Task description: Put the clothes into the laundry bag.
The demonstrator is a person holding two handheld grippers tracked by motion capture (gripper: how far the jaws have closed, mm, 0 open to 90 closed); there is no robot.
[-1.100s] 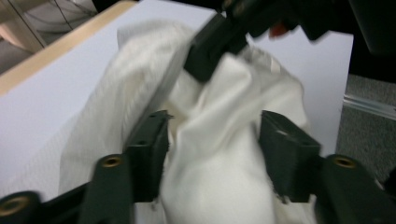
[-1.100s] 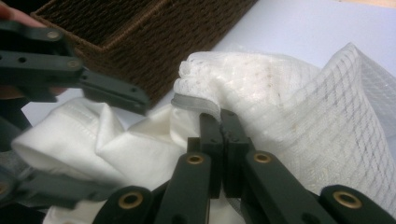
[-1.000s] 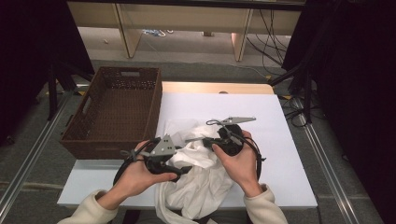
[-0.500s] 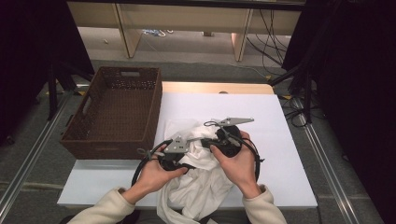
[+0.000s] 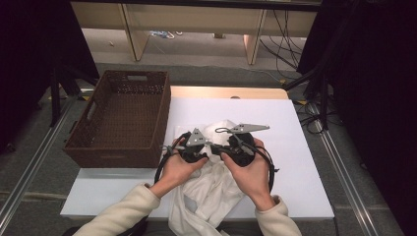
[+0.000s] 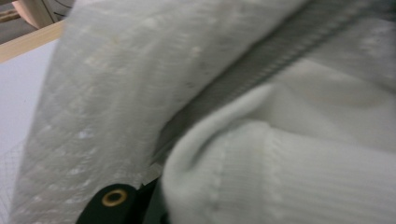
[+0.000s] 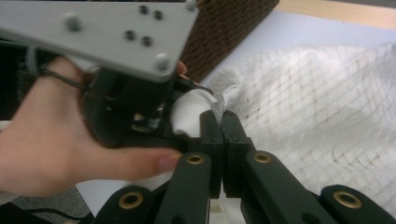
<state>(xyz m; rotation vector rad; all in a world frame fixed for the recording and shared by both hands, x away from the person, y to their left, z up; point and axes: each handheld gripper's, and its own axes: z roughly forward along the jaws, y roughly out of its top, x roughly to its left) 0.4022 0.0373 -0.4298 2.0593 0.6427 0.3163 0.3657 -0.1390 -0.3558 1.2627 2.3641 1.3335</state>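
A: White garment (image 5: 211, 191), bunched at the near middle of the white table (image 5: 305, 147), its lower part hanging off the near edge. Both grippers are working it close together. Wicker basket (image 5: 120, 118) stands to the left, touching the table's left side.

B: Right gripper (image 7: 219, 122)?

A: Jaws pressed together on a thin edge of the garment, seen plainly in the right gripper view. Left gripper (image 5: 194, 147) sits just beside it; its jaws have just been closing and then easing a little. The left gripper view has cloth and a zip line (image 6: 261, 70) pushed right up to the lens, with a ribbed cuff or hem (image 6: 289, 177) in front.

B: So is the left one gripping?

A: Cannot tell. Its pads are buried in cloth, so whether they press on fabric stays unclear.

B: Risks?

A: The right pinch is only on a sliver of edge; a pull from the left hand (image 5: 179, 164) could, I judge, strip it out. If the left jaws catch two layers, or the zip, the piece may twist rather than spread. The hanging part could drag the rest off the near edge once the grip slackens.

B: What else is hard to read?

A: Which garment part each gripper has. From the high view the hands cover the jaws, and the garment's bottom is cut off by the frame. The basket's inside looks empty, though its near wall hides part of the floor.
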